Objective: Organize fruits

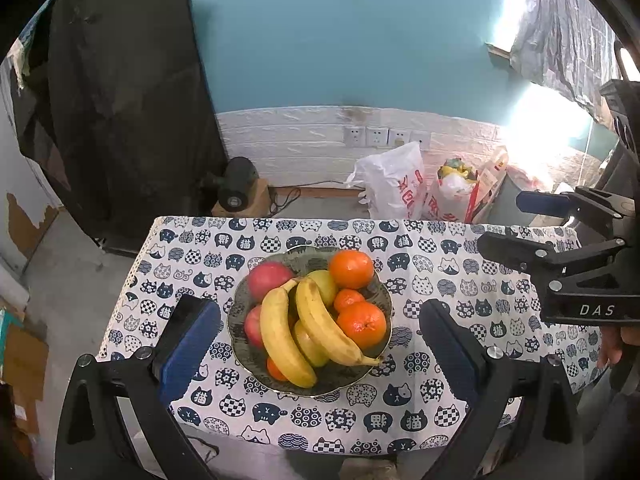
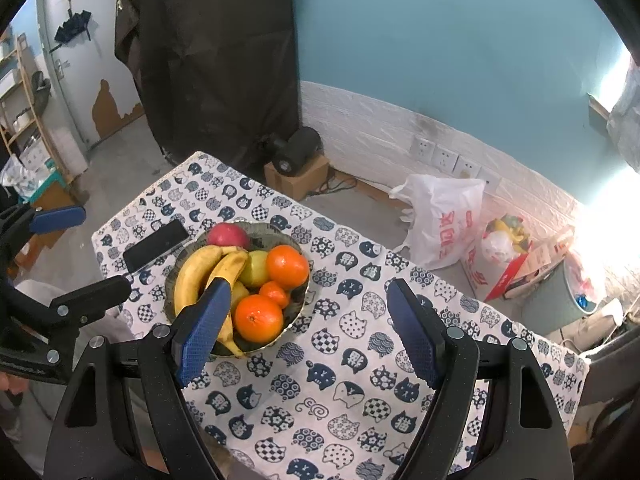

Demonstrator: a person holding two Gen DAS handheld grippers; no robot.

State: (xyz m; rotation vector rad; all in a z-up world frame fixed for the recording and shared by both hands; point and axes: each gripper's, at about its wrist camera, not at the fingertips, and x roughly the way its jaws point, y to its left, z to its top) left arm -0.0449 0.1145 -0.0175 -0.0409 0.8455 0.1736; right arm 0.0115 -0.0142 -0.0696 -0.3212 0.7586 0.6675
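Observation:
A patterned bowl (image 1: 382,284) sits mid-table on a cat-print cloth (image 1: 440,400). It holds two bananas (image 1: 320,330), red apples (image 1: 268,278), green apples (image 1: 326,286) and several oranges (image 1: 351,269). My left gripper (image 1: 320,316) is open and empty, hovering above the bowl's near side. My right gripper (image 2: 306,304) is open and empty, above the cloth just right of the bowl (image 2: 302,300); its left pad hides part of the bananas (image 2: 196,276). It also shows in the left wrist view (image 1: 516,226). The left gripper shows in the right wrist view (image 2: 108,232).
The table stands near a teal wall with white brick panelling and sockets (image 1: 376,136). Plastic bags (image 1: 396,188) lie on the floor behind it. A black sheet (image 1: 128,100) hangs at the back left, with a small black device on a box (image 1: 238,192) below.

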